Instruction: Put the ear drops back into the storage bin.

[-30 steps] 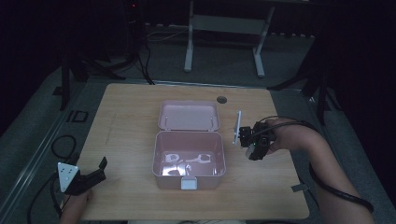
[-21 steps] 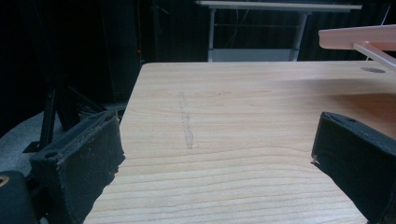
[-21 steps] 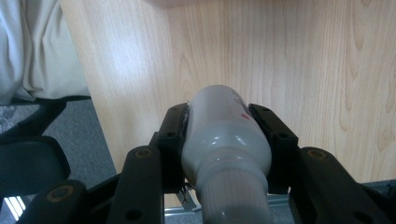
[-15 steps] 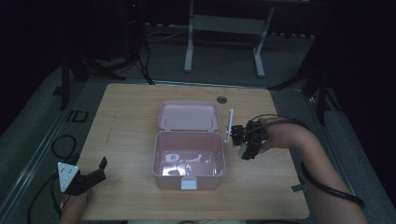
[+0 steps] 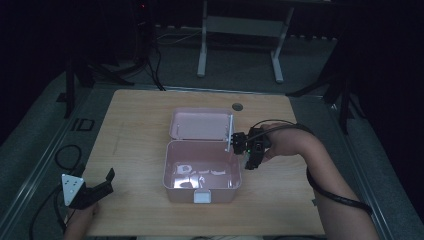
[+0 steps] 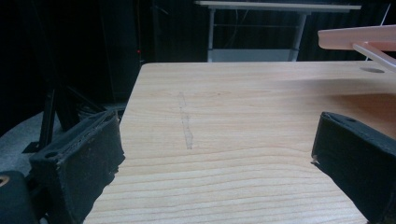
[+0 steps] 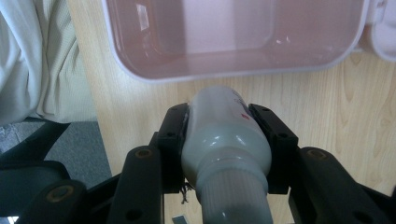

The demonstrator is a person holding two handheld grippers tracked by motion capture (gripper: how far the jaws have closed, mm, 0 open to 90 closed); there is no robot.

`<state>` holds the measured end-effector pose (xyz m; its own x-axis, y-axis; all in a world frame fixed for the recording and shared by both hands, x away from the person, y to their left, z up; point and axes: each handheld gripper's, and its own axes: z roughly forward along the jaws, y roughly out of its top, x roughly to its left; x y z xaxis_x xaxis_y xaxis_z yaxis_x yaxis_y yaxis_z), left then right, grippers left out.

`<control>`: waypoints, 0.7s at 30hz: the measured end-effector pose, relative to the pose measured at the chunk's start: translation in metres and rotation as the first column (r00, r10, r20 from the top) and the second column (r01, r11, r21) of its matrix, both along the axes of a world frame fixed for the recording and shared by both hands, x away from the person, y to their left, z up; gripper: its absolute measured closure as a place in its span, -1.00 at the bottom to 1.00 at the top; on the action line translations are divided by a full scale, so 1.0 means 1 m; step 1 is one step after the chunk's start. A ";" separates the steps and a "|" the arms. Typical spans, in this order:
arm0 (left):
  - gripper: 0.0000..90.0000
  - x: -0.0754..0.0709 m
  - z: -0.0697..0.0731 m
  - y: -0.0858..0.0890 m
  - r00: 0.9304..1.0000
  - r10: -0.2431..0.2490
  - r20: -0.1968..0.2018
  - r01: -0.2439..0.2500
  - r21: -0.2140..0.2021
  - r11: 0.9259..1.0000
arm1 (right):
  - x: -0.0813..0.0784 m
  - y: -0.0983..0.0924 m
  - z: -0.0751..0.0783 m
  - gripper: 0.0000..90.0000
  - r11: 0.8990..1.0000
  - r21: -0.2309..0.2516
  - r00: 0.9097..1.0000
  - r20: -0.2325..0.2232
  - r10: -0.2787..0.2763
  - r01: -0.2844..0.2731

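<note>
Your right gripper [image 5: 235, 141] sits at the right edge of the pink box [image 5: 202, 172], beside where the open lid [image 5: 200, 124] meets the base. Its jaws are clamped on a white tube [image 7: 224, 140], one pad on each side of the body. In the right gripper view the tube's ribbed cap end points back toward the camera and its rounded end points at the box rim, with bare tabletop under it. In the high view the tube [image 5: 230, 133] stands as a thin pale strip tilted near upright, just at the box's right wall; cannot tell if it touches the rim.

The box is open mid-table on the wooden table [image 5: 135, 140], lid laid back flat behind it, white latch [image 5: 202, 196] at the front. Pale shapes show on the box floor; too blurry to tell what they are.

Your left gripper [image 5: 102, 185] rests low at the near left corner of the table, well apart from the box. Its jaws are spread wide with nothing between them, just wood grain in the left gripper view [image 6: 215, 154]. The lid edge [image 6: 357, 37] shows at the upper right of that view.
</note>
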<state>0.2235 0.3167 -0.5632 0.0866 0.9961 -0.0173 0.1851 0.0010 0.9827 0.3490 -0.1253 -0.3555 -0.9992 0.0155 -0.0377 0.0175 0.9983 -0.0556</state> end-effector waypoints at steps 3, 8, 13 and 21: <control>-0.96 0.000 0.000 0.000 1.000 0.000 0.000 0.000 -0.001 1.000 | -0.001 0.007 0.001 0.32 1.000 0.000 1.000 0.001 0.008 -0.008; -0.96 0.000 0.000 0.000 1.000 0.000 0.001 0.000 -0.001 1.000 | -0.004 0.019 -0.001 0.32 1.000 0.000 1.000 -0.001 0.030 -0.030; -0.96 0.000 0.000 0.000 1.000 0.000 0.000 0.000 -0.001 1.000 | -0.006 0.030 -0.002 0.32 0.999 0.005 0.999 -0.005 0.045 -0.045; -0.96 0.000 0.000 0.000 1.000 -0.001 0.000 0.001 -0.003 1.000 | -0.009 0.042 -0.008 0.32 0.998 -0.001 0.998 -0.018 0.066 -0.066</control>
